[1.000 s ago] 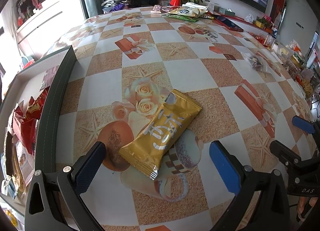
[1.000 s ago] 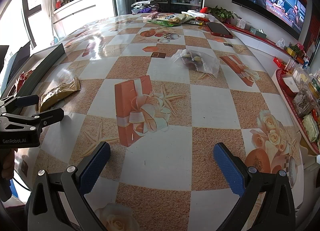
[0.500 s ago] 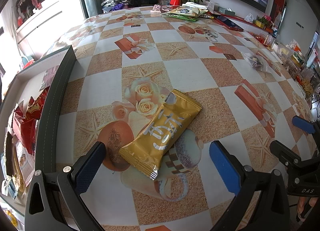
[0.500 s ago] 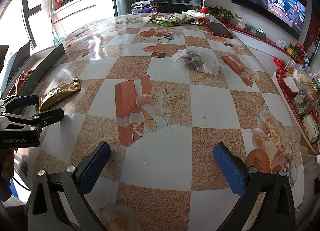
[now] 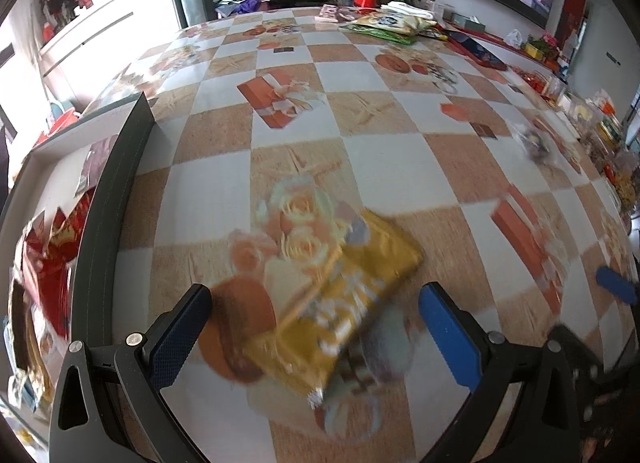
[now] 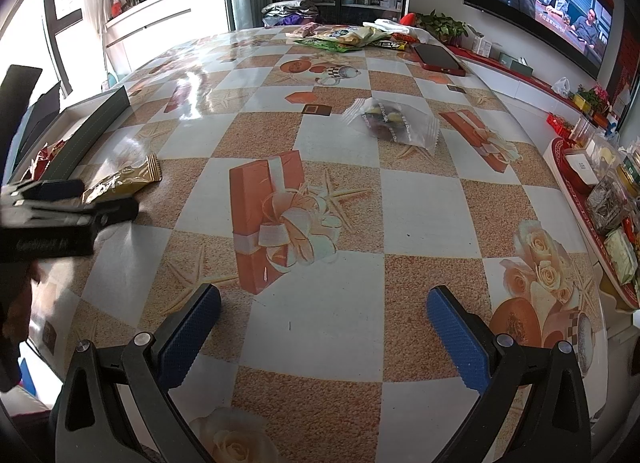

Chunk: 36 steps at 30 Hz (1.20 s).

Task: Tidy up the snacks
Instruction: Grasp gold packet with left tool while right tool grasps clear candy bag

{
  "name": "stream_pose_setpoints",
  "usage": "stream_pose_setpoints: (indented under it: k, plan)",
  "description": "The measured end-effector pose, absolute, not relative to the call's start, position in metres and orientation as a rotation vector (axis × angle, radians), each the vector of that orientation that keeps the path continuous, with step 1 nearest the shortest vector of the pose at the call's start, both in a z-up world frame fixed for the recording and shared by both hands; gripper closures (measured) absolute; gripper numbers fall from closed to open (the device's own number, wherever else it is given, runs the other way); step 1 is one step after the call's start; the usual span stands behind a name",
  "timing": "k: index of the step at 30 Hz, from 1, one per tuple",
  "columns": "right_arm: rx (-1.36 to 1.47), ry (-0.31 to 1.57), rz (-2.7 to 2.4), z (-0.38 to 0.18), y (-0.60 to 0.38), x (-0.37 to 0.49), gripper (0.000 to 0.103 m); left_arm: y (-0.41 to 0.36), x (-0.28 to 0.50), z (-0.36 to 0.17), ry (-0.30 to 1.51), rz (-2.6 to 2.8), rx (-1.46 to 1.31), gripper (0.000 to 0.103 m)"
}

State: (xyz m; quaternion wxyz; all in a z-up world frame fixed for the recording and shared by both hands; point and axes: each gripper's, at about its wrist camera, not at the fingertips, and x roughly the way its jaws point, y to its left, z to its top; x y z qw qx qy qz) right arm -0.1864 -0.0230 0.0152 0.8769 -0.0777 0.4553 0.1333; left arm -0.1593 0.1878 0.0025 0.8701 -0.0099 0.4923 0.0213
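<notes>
Your left gripper (image 5: pixel 312 327) hangs low over the table (image 5: pixel 400 171) with its fingers spread wide and nothing between the pads; the gold snack packet (image 5: pixel 340 303) lies flat on the cloth in the gap between them, its near end at 6 o'clock and its far end angled toward 1 o'clock. The left wrist view is blurred, so you cannot tell whether either pad touches the wrapper. This looks like the approach for the pick, with the grasp not yet made. Next, you likely need to settle lower, square the pads across the packet's narrow width, and close gently, since a slick flat wrapper may slide or crumple. At 9 o'clock sits the dark-walled box (image 5: pixel 120 199), already holding red packets (image 5: pixel 64 255), which is probably where this one belongs. Your right gripper (image 6: pixel 324 335) waits over bare tablecloth, fingers likewise spread and empty. Farther out, at its 12 o'clock, lies a clear bag of snacks (image 6: pixel 390 123), and beyond that a pile of packets (image 6: pixel 344 37) at the table's far edge.
</notes>
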Motion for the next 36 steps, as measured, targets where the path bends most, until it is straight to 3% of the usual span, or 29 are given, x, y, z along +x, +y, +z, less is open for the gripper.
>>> stream_pose_setpoints:
  k: [16, 22, 29, 36]
  plan:
    - [-0.163, 0.954, 0.278, 0.015, -0.022, -0.187, 0.000, 0.183, -0.149, 0.005, 1.120, -0.034, 0.042, 0.000]
    - [-0.217, 1.079, 0.346, 0.020, -0.026, -0.167, 0.000, 0.185, -0.153, 0.004, 1.096, -0.031, 0.029, 0.000]
    - [0.113, 1.104, 0.176, 0.050, -0.091, -0.082, 0.000, 0.185, -0.155, 0.004, 1.083, -0.023, 0.022, 0.000]
    - [0.072, 1.111, -0.078, 0.042, -0.117, 0.003, 0.000, 0.185, -0.155, 0.004, 1.072, -0.010, 0.014, 0.000]
